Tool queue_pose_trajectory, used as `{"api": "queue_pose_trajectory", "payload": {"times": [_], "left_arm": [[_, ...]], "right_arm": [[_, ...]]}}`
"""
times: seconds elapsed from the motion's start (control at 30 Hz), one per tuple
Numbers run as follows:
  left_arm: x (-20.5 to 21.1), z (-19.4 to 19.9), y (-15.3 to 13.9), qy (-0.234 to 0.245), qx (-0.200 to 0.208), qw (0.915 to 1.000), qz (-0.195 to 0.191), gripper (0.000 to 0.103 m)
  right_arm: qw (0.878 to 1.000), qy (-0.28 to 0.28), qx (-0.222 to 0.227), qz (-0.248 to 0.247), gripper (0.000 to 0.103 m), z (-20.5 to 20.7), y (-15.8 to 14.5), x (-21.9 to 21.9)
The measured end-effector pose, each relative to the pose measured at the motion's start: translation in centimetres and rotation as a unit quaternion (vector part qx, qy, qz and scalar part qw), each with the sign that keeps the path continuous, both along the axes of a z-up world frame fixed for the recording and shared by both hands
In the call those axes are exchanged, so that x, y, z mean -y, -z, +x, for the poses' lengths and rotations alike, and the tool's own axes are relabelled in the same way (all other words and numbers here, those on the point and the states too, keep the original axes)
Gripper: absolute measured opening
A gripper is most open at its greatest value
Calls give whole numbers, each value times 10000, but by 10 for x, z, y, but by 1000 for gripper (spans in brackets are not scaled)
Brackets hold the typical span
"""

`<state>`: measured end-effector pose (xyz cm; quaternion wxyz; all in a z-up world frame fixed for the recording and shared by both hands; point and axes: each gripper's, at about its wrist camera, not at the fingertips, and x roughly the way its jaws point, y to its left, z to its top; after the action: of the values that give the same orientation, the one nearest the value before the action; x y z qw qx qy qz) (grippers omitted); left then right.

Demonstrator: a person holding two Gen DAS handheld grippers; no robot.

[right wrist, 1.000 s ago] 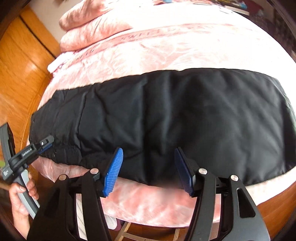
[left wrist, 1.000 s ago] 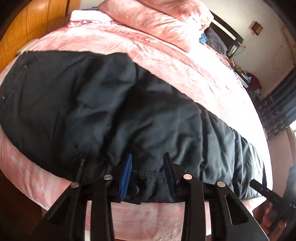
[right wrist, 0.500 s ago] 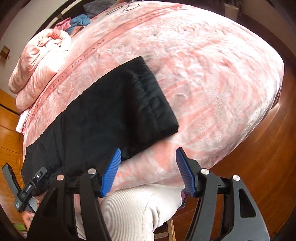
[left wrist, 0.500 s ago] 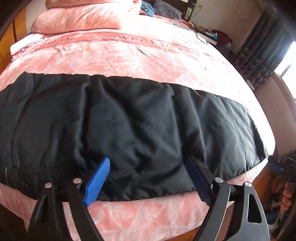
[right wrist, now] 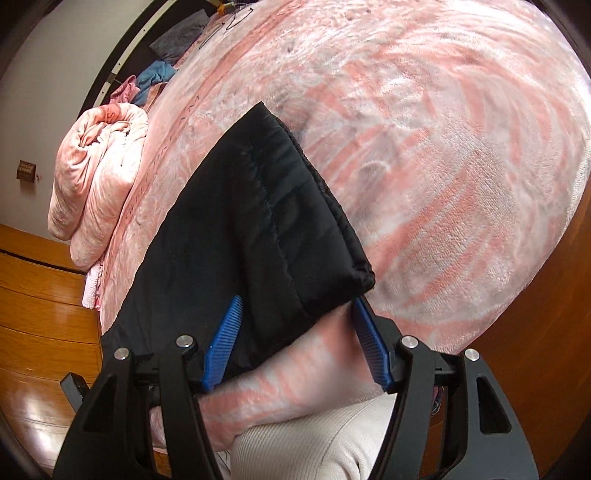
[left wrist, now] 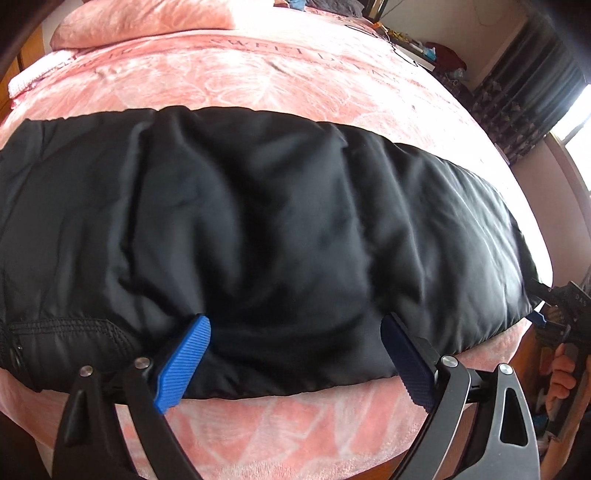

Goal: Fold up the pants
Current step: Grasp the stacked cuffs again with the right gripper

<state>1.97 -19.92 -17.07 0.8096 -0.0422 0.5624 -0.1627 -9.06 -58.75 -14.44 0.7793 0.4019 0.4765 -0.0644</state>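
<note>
Left wrist: pants (left wrist: 277, 229) across pink blanket (left wrist: 258, 77), pillow (left wrist: 147, 18) behind (curtain (left wrist: 524, 92) rightward)

Bright window (left wrist: 576, 127) daylight, fisheye-bent dark corners, soft blur near the lens.

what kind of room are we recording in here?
A bedroom, most likely in a home. The black pants lie across a bed with a pink blanket, pink pillows sit at its head, and dark curtains hang by a window.
</note>
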Motion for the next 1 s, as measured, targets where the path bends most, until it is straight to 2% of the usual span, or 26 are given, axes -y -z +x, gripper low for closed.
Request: {"api": "queue_pose_trajectory", "payload": {"times": [0.07,0.2,0.23,0.27,0.3,0.43,0.53,0.63,0.7,0.77,0.83,0.87,0.93,0.97,1.0], "left_arm": [[-4,1,0,-83,-58,9999,-111,94],[-9,4,1,-90,-74,9999,-114,95],[-9,5,1,-77,-68,9999,-104,96],[-9,5,1,-60,-64,9999,-95,96],[-10,6,1,-46,-62,9999,-93,96],[-12,6,3,-47,-78,9998,-166,96],[-13,7,2,-61,-112,9998,-175,96],[-23,7,-7,-204,-105,9987,-452,96],[-27,5,-20,-298,55,9976,-623,96],[-28,4,-32,-264,285,9976,-569,96],[-26,4,-34,-182,355,9982,-440,96],[-26,6,-30,-170,269,9985,-450,96],[-25,10,-11,-176,-36,9992,-369,96],[-24,13,0,-154,-131,9995,-230,96],[-21,13,9,-49,-62,9999,-125,97]], "right_arm": [[9997,62,85,-200,49,3,-6,0],[9999,132,66,-68,49,14,0,9],[9998,163,61,8,43,17,3,11],[9998,160,85,58,30,18,3,12],[9998,73,170,55,26,19,-1,9],[9981,-214,512,-277,17,21,-29,-8],[9968,-154,765,-147,13,22,-48,-6],[9925,-205,1207,10,12,25,-79,1],[9888,-240,1462,-173,12,27,-105,3],[9853,-59,1578,-653,11,23,-128,3],[9844,243,1387,-1057,11,20,-133,11],[9863,352,1217,-1057,11,20,-126,18],[9931,430,717,-821,11,24,-96,31],[9947,399,398,-862,11,26,-78,32],[9936,364,6,-1066,11,30,-61,30]]}}
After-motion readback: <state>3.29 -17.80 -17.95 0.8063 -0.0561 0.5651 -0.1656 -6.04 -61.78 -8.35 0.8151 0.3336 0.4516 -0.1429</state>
